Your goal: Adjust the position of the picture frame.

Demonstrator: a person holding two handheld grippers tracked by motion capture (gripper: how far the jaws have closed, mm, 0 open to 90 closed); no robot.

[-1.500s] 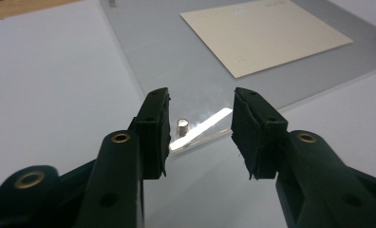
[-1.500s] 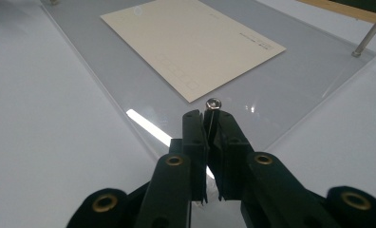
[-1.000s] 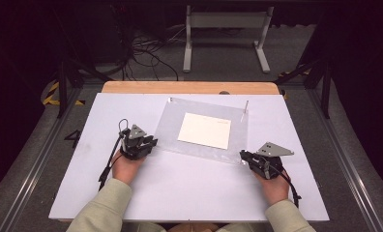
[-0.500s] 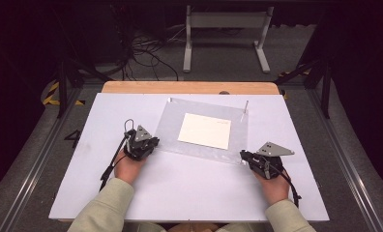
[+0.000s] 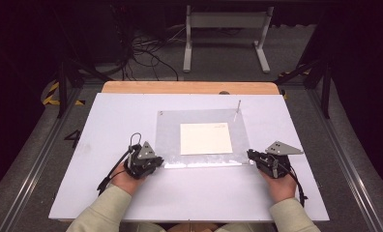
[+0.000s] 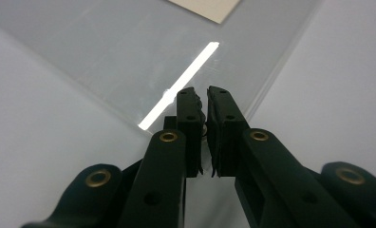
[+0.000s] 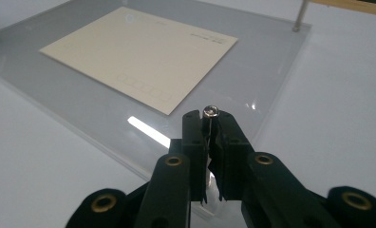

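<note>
A clear acrylic sheet (image 5: 201, 137) lay flat in the middle of the white table (image 5: 107, 121), with a cream card (image 5: 205, 138) on or under it and a thin metal pin (image 5: 238, 109) standing upright at its far right corner. The right gripper (image 5: 254, 155) sat at the sheet's near right corner, its jaws closed on a small screw (image 7: 210, 111) whose round head showed just above the tips, pointed toward that corner. The left gripper (image 5: 156, 162) was at the near left corner; its jaws had just been closing and now stood nearly together, and in the left gripper view nothing could be seen between the pads (image 6: 188, 107), which hung over the sheet's edge. The step in hand looked like seating the screw into the near right corner. To do it well, the right hand should keep the screw upright and lower it straight over the hole, while the left gripper presses down on its corner so the sheet cannot slide or tilt; any sideways push could shift the card
</note>
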